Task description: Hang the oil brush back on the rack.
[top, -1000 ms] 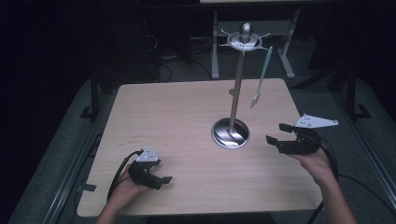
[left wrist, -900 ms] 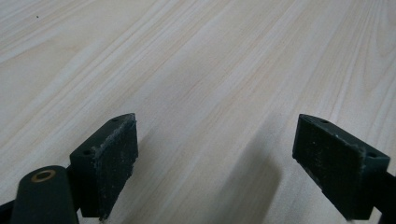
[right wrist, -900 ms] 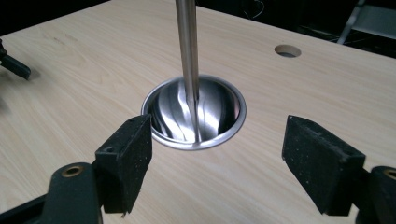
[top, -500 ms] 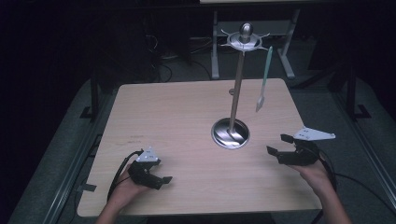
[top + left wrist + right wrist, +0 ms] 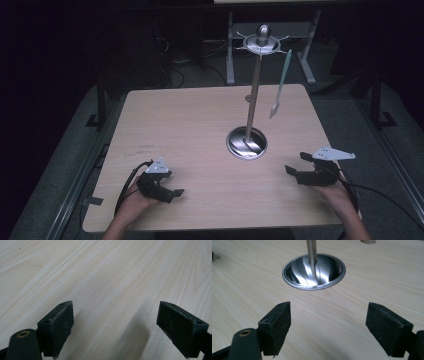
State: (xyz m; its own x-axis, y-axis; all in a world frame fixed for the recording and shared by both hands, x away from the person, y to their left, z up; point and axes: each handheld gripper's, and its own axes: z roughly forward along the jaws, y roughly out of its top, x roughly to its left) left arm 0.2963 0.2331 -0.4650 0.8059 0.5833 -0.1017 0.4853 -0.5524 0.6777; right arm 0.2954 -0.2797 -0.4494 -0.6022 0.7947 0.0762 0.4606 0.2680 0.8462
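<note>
The right gripper [image 5: 296,166] sits low over the table [image 5: 200,125], its jaws wide apart with nothing between them; they have just been opening. Straight ahead of its jaws stands the metal stand [image 5: 314,271], its round shiny base near but not touching. A pale spatula [image 5: 279,85] hangs from the stand's top. The left gripper [image 5: 172,187] rests well apart from the stand, jaws spread, empty.

Stand pole [image 5: 311,250] cut off above
</note>
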